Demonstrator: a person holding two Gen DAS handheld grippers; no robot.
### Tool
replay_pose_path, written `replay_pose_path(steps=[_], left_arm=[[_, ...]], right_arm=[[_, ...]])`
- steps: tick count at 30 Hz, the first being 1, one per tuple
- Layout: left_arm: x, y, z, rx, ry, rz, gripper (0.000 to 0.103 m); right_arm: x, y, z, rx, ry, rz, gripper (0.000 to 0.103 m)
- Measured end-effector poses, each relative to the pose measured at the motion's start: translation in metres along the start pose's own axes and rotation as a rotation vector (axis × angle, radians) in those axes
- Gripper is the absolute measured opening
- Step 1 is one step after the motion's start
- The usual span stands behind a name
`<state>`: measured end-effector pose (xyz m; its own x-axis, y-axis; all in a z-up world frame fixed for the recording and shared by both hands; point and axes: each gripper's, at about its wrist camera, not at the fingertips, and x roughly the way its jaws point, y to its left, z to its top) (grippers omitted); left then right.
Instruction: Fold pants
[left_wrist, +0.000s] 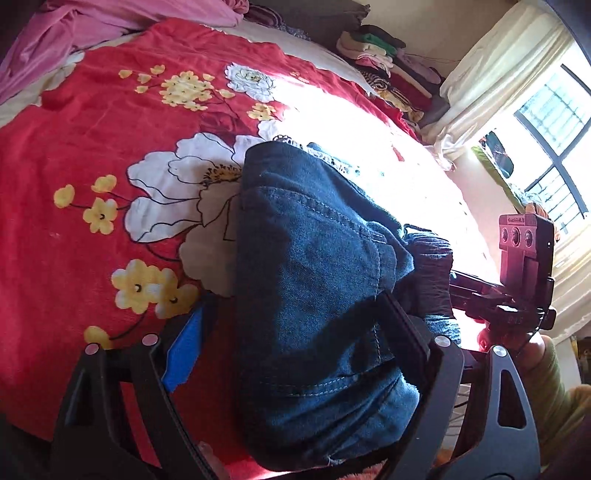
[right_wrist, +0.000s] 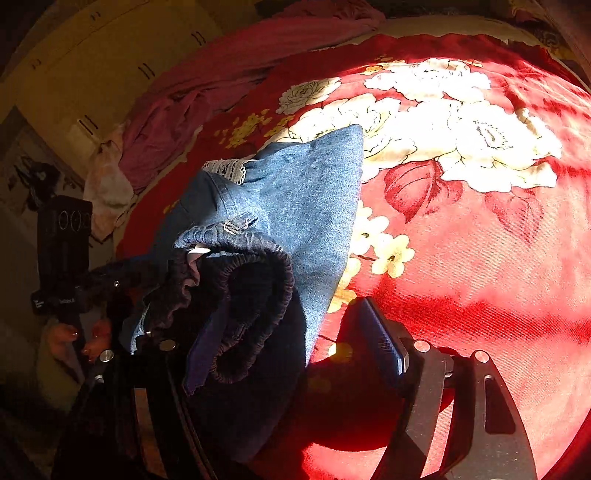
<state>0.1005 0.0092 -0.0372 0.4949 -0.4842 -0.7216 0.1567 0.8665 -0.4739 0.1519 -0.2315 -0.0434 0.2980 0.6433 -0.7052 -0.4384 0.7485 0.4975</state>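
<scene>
The folded denim pants (left_wrist: 317, 295) lie bunched between the spread fingers of the left hand-held gripper (left_wrist: 295, 343), neither pad pressing them. The right hand-held gripper (right_wrist: 280, 343) is also wide, the elastic waistband (right_wrist: 255, 295) draped over its left finger. With nothing pinched, the bundle could slump and unfold. Beneath is a bed with a red floral blanket (left_wrist: 92, 155); a clothes stack (left_wrist: 388, 70) and sunlit window (left_wrist: 554, 122) lie beyond.
</scene>
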Motion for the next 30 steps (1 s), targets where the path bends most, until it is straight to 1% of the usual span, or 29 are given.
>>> replay_pose_path(steps=[2,3,4,5,6,7,8,9,10,13,16,19,23,25,27,30], left_arm=[[0.006,0.001,0.000,-0.015,-0.001,-0.034,0.080],[0.007,0.001,0.001,-0.016,-0.006,-0.037,0.080],[0.009,0.000,0.002,-0.020,-0.008,-0.035,0.077],[0.010,-0.002,0.002,-0.020,-0.008,-0.032,0.071],[0.011,-0.005,0.003,-0.020,-0.008,-0.026,0.060],[0.011,-0.007,0.004,-0.022,-0.004,-0.014,0.054],[0.009,-0.009,0.005,-0.021,-0.002,0.000,0.051],[0.006,-0.012,0.006,-0.013,-0.001,0.010,0.045],[0.001,-0.015,0.009,0.001,-0.003,0.015,0.043],[-0.011,-0.020,0.026,0.030,-0.040,0.023,0.042],[-0.017,-0.020,0.051,0.044,-0.076,0.060,0.042],[-0.018,-0.019,0.078,0.058,-0.102,0.073,0.042],[-0.014,-0.020,0.107,0.093,-0.135,0.106,0.042],[-0.010,-0.015,0.119,0.092,-0.143,0.115,0.042],[-0.004,-0.009,0.129,0.080,-0.150,0.113,0.042],[0.011,0.000,0.139,0.088,-0.144,0.133,0.042]], right_arm=[[0.005,0.000,0.002,0.000,-0.016,0.020,0.073],[0.007,0.001,0.002,-0.006,-0.025,0.026,0.072],[0.011,0.002,0.004,-0.008,-0.029,0.034,0.070],[0.013,0.003,0.005,-0.010,-0.032,0.044,0.067],[0.014,0.005,0.006,-0.015,-0.033,0.064,0.054],[0.017,0.008,0.008,-0.021,-0.033,0.081,0.047],[0.018,0.012,0.009,-0.032,-0.040,0.087,0.036],[0.017,0.017,0.011,-0.047,-0.049,0.090,0.034],[0.014,0.020,0.015,-0.060,-0.063,0.101,0.034],[0.004,0.030,0.034,-0.094,-0.111,0.115,0.033],[0.002,0.036,0.063,-0.121,-0.153,0.114,0.033],[0.004,0.045,0.091,-0.170,-0.184,0.086,0.033],[0.013,0.050,0.124,-0.197,-0.209,0.064,0.033],[0.019,0.051,0.138,-0.209,-0.222,0.051,0.033],[0.025,0.049,0.148,-0.215,-0.229,0.040,0.033],[0.040,0.042,0.159,-0.209,-0.217,0.021,0.033]])
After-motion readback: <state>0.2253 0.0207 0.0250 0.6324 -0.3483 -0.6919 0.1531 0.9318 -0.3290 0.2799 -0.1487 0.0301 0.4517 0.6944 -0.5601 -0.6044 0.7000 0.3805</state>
